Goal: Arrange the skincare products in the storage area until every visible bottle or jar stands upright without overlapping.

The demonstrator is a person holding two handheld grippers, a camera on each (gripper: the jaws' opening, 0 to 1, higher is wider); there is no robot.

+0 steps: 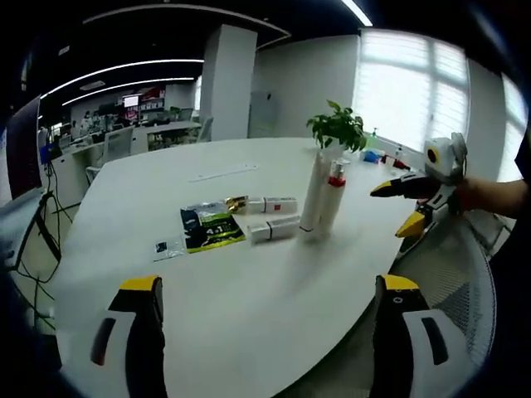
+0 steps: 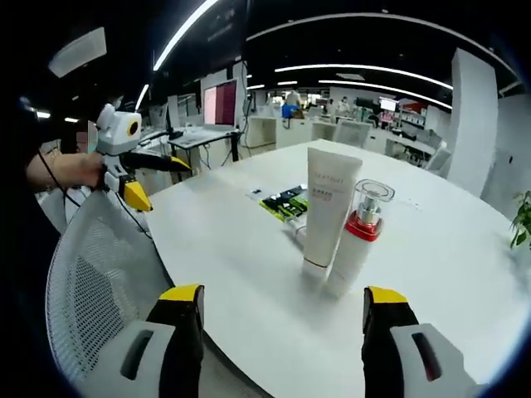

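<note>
On the table (image 1: 249, 298): tube (image 2: 330, 211) and pump bottle (image 2: 358, 240) were stood upright, just beside each other (boxes (image 1: 272, 217) lay flat).
Left gripper (image 1: 265, 290): jaws were held apart, empty.
Right gripper (image 2: 282, 298): jaws were held apart, empty.

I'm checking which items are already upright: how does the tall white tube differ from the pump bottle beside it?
The white tube is taller than the pump bottle. The white tube is plain with a flat, wide top, while the pump bottle has a red collar under a clear cap. The white tube tapers downward; the pump bottle is a slim cylinder. Both stand upright, close together on the white table.
</note>
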